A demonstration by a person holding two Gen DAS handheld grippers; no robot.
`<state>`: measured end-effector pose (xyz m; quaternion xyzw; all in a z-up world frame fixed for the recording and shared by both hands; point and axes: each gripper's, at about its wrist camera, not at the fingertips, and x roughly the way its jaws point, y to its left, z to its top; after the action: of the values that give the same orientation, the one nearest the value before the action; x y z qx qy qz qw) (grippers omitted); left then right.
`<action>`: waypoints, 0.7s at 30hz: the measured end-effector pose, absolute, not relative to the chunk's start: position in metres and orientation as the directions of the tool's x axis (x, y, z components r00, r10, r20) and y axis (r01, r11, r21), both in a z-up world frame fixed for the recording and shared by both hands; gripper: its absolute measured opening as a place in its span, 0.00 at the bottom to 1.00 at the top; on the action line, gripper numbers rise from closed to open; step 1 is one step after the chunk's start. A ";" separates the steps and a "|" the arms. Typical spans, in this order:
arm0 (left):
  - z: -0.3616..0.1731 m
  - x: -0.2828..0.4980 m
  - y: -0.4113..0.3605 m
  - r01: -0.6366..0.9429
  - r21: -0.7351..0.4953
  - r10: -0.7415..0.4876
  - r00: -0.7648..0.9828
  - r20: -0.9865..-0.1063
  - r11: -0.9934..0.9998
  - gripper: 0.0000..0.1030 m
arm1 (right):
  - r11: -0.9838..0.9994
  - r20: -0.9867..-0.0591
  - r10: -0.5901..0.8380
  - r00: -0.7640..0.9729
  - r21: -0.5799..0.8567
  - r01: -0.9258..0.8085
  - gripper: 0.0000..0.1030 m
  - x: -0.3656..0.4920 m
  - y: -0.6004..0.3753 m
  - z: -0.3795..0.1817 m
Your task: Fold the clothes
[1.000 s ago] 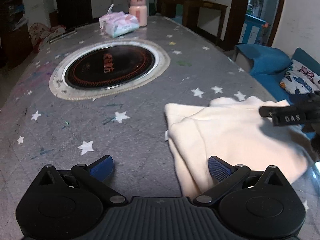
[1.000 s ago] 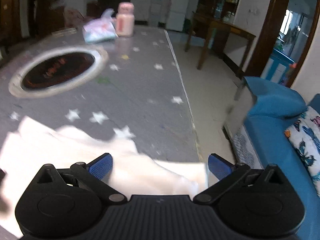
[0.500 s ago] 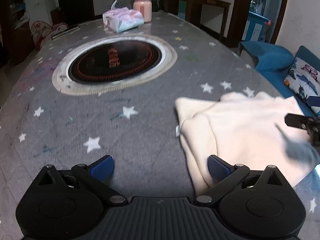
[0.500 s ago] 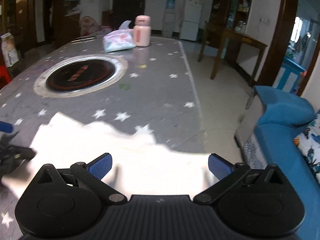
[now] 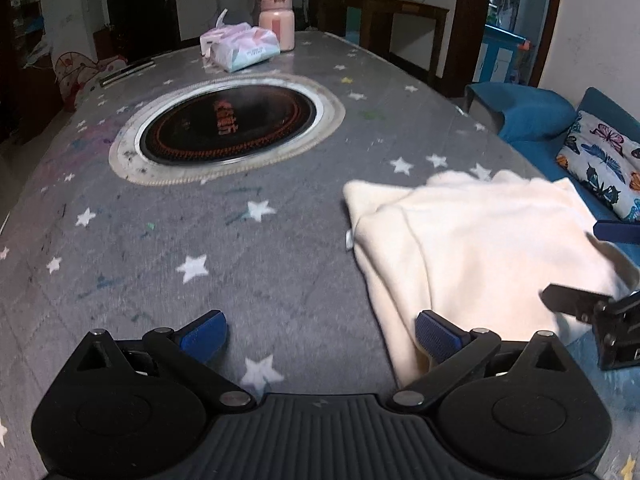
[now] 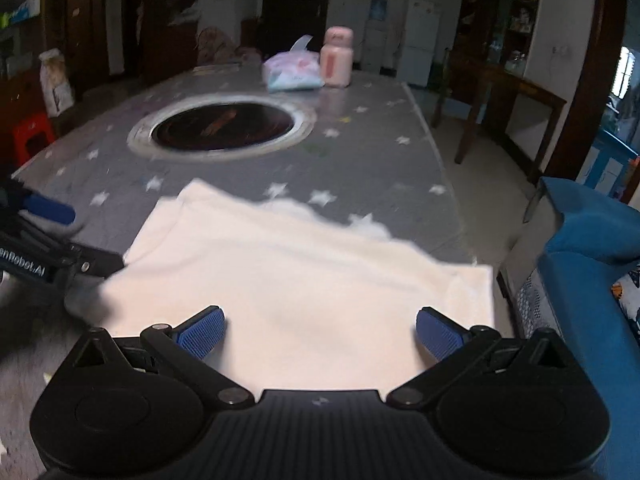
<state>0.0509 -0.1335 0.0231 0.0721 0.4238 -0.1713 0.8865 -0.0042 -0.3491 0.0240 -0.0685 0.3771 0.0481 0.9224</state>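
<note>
A cream garment lies folded on the grey star-patterned table, near its right edge. My left gripper is open over the table; its right finger sits above the garment's near left edge and holds nothing. In the right wrist view the same cream garment fills the space ahead. My right gripper hovers open above its near part. The left gripper's fingers show at that view's left edge, beside the garment's left corner.
A round black cooktop with a metal ring is set in the table's middle. A tissue pack and a pink bottle stand at the far end. A blue sofa with a butterfly cushion borders the table's right side.
Both grippers have drawn back toward me, and the right one swung left to face the garment. The garment looks unchanged on the table.
</note>
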 end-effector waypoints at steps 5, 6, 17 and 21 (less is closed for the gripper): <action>0.022 0.042 -0.129 0.377 0.010 -0.237 0.603 -0.761 0.926 1.00 | 0.988 -0.681 0.046 0.731 -0.078 -0.134 1.00 -0.015 -0.342 0.026; 0.019 0.042 -0.129 0.376 0.018 -0.228 0.600 -0.767 0.927 1.00 | 0.989 -0.681 0.051 0.730 -0.067 -0.132 1.00 -0.016 -0.342 0.026; 0.029 0.034 -0.108 0.343 -0.061 -0.269 0.601 -0.753 0.937 0.99 | 0.979 -0.685 0.107 0.721 -0.052 -0.195 1.00 -0.035 -0.333 0.033; 0.028 0.033 -0.104 0.335 -0.073 -0.273 0.601 -0.751 0.939 0.96 | 0.970 -0.687 0.122 0.716 -0.070 -0.232 0.97 -0.044 -0.321 0.031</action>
<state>0.0333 -0.1036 0.0285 0.0378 0.4132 -0.1701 0.8938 -0.0442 -0.3210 0.0312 -0.0756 0.3645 0.0956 0.9232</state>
